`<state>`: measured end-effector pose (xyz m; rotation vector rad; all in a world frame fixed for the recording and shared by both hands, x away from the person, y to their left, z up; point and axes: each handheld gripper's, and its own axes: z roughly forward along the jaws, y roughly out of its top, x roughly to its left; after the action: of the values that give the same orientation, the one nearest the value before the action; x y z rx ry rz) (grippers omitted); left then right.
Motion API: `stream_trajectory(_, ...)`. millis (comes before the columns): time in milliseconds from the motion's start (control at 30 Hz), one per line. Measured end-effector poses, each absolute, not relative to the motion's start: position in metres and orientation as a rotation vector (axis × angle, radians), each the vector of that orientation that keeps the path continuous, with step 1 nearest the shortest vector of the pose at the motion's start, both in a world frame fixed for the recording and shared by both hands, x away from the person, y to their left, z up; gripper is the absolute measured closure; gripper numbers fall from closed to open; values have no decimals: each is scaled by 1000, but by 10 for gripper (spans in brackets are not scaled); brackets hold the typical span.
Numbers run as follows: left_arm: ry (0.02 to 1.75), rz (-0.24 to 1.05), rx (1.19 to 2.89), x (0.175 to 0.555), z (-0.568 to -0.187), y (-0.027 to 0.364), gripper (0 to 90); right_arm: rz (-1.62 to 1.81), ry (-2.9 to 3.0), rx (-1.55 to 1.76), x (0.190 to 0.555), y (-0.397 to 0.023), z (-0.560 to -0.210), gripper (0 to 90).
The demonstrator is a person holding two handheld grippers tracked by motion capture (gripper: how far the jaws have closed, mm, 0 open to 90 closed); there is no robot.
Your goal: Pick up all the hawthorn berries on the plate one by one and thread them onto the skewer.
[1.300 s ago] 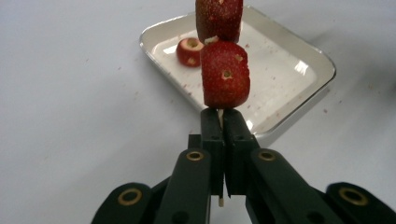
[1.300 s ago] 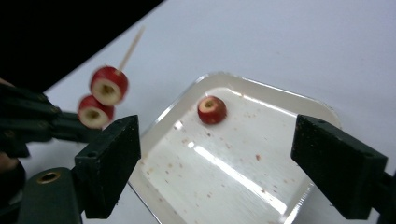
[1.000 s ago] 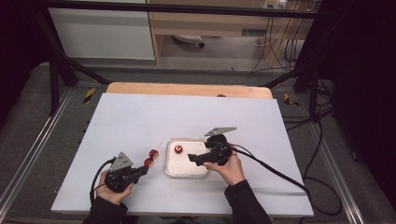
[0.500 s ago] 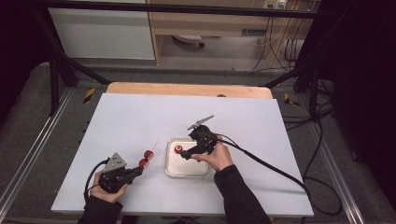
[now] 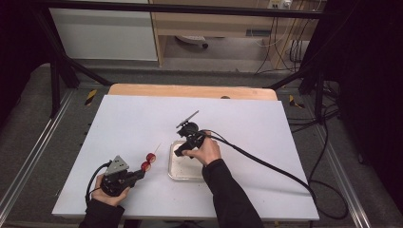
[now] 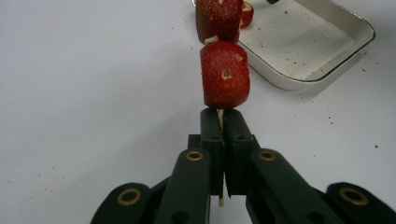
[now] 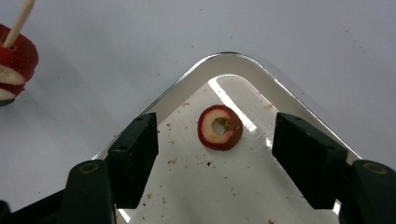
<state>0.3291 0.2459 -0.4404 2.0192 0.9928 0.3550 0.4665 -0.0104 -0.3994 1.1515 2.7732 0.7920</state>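
One fruit ring [image 7: 220,127] lies in the tray [image 7: 299,105].

White table cover [image 5: 266,128] beneath both grippers; wooden table edge [image 5: 190,90], grey floor [image 5: 47,118] beyond them.

Black sleeves [image 5: 228,190] – 2 black hand-held grippers w/ brass screws [image 6: 194,155], black cables [image 5: 266,164].

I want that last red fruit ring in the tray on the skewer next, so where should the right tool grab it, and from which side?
Probably by its outer red rim, coming from above. The fruit ring lies flat in a corner of the tray, hole facing up. The right tool, whose jaws have just been closing, already straddles it with nothing pinched. Gripping opposite edges keeps the hole free for the skewer in the left tool.
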Motion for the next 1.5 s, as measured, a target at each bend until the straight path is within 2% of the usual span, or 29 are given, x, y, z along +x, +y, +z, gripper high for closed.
stream_trajectory(400, 988, 356, 2026, 329, -440, 245, 879, 725, 2801, 1252, 481, -5, -411, 512)
stream_trajectory(700, 984, 357, 2033, 329, -441, 245, 879, 706, 2817, 1319, 486, -5, -416, 585)
stream_trajectory(1500, 980, 361, 2035, 328, -441, 244, 879, 705, 2834, 1339, 484, -6, -412, 619)
